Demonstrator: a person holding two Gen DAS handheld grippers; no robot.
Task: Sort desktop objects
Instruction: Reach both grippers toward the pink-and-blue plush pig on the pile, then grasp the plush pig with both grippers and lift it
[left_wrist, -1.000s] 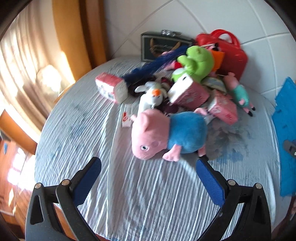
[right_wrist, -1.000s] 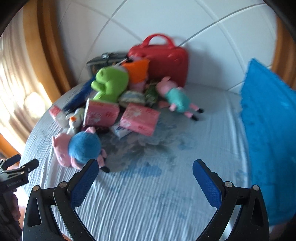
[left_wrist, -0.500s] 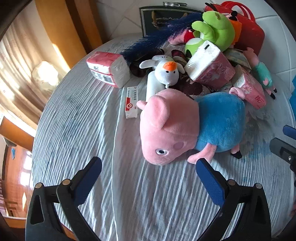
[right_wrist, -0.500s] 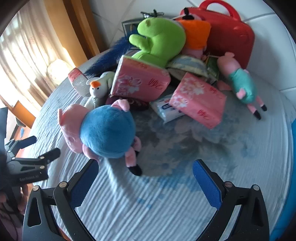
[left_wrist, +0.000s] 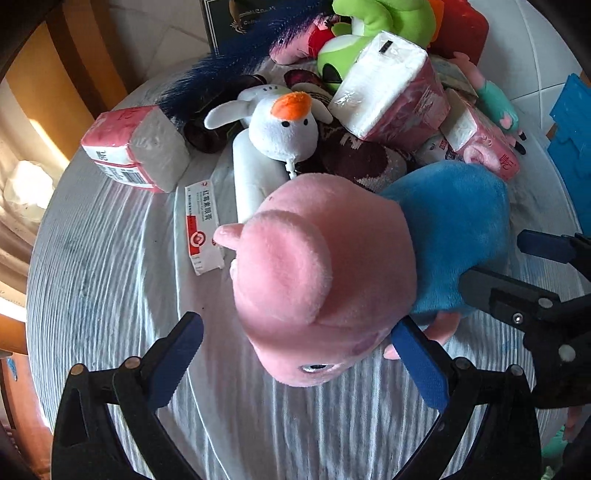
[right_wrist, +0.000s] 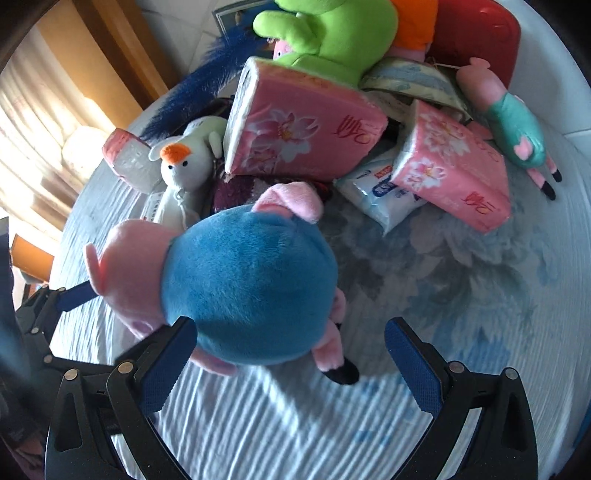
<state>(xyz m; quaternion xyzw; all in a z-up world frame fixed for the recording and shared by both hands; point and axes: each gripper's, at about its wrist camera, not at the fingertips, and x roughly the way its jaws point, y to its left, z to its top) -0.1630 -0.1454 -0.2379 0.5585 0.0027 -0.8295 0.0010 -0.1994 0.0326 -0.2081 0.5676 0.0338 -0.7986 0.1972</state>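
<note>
Left wrist view, left gripper (left_wrist: 295, 354) wide around pig plush (left_wrist: 332, 280) head, right gripper (right_wrist: 288, 358) wide over its body.

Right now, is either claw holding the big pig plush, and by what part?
Nothing is held. Both claws are open: the left claw straddles the pig plush's pink head, and the right claw brackets its blue body, neither closed on it.

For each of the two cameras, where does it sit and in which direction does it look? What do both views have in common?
Left wrist: sits on the left gripper, looks down at the pig plush head; own open jaws show, plus the right gripper at the right edge.
Right wrist: sits on the right gripper, faces the pig plush blue body from behind; own open jaws show, the left gripper at the left.
Shared: pig plush, white duck plush, pink tissue packs.
</note>
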